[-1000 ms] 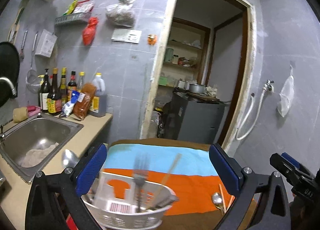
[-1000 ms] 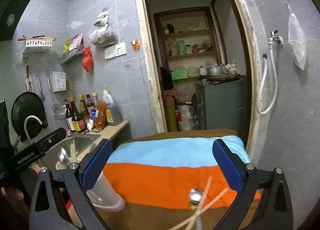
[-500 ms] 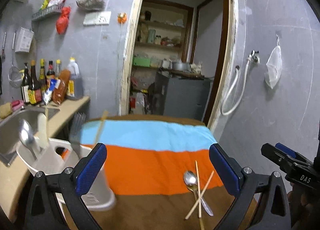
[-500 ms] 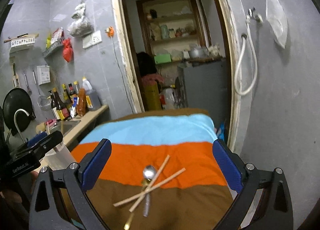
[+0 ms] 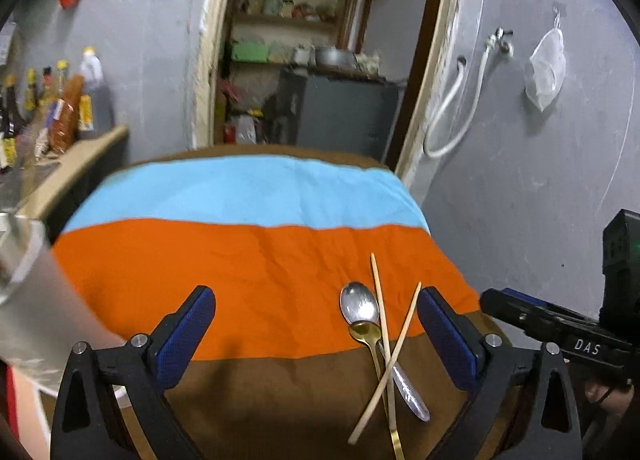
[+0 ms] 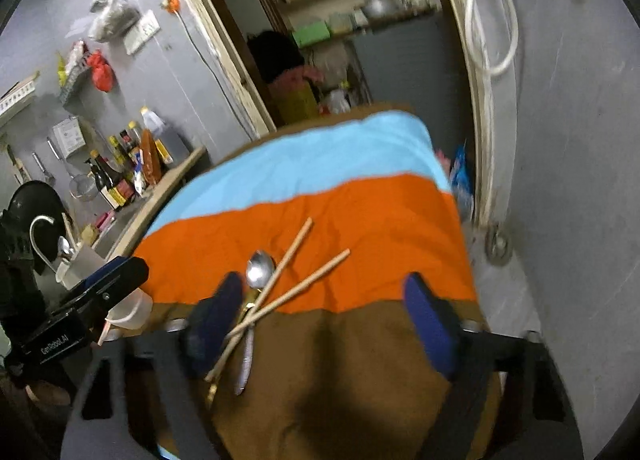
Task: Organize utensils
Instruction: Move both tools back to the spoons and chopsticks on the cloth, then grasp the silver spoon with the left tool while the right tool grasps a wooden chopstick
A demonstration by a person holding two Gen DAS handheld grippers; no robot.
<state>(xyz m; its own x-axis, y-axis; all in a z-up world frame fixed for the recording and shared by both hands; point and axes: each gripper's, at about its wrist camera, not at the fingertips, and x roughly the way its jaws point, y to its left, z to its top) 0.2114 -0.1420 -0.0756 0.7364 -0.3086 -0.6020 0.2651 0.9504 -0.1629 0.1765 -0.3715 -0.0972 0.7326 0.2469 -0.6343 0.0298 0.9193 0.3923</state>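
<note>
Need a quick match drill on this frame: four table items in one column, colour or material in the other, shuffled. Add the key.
Items:
1. larger spoon
2. smaller spoon
3. chopsticks
4. far stripe of the cloth

Colour or material:
A. light blue
B. pale wood
C. silver
D. gold

Pairs: 1-C, 2-D, 3-B, 4-A
</note>
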